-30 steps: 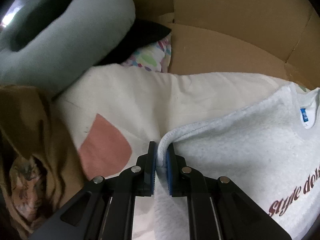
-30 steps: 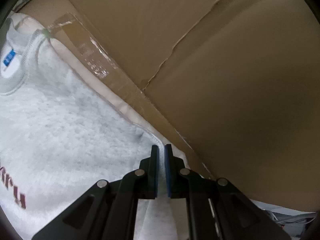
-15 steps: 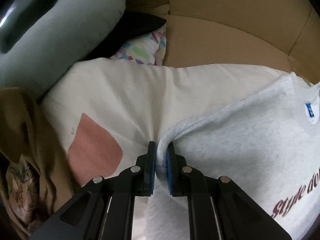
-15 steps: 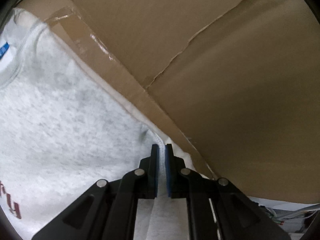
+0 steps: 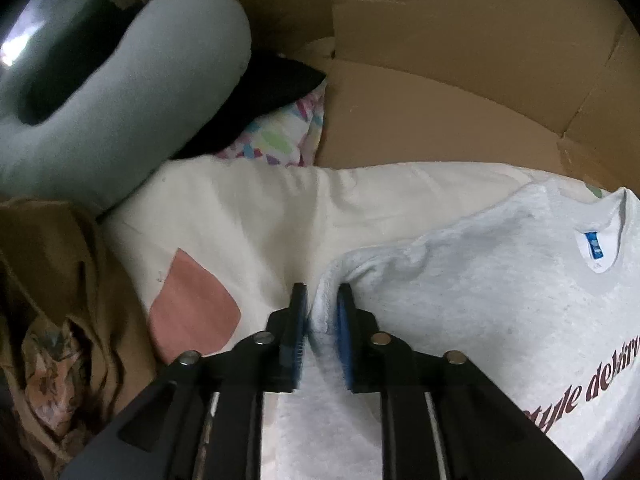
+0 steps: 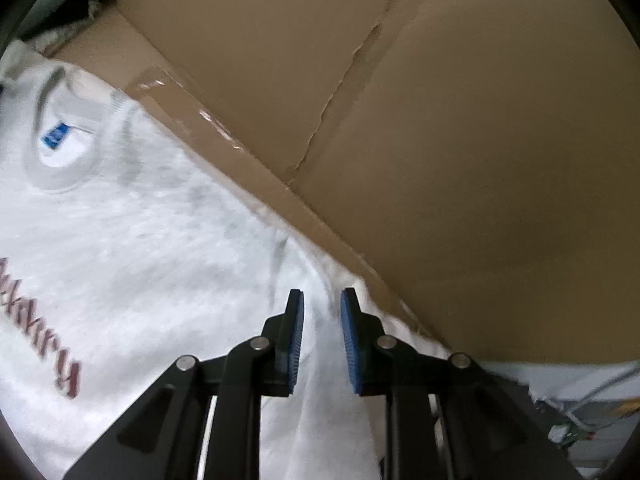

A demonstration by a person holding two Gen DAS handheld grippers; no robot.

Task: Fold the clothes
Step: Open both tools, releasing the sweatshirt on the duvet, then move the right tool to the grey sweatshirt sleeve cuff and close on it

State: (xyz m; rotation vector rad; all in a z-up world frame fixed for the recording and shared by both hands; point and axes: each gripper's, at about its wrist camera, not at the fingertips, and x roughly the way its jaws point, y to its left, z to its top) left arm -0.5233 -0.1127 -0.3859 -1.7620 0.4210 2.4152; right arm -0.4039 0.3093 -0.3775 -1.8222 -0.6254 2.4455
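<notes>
Cardboard (image 5: 440, 112) walls in a grey sweatshirt (image 5: 500, 300) lying on a cream garment (image 5: 260, 208). Both the left hand-held gripper (image 5: 322, 320) and the right hand-held gripper (image 6: 322, 328) are opening, sweatshirt edges loose between their blue pads.

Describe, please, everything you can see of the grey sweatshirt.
The grey sweatshirt is pale heather fleece with a ribbed crew collar, a blue neck tag and dark red script across the chest. It lies front up, folded, on a cream garment inside a cardboard box. Its folded edges sit between the opening jaws of the left hand-held gripper and the right hand-held gripper.
</notes>
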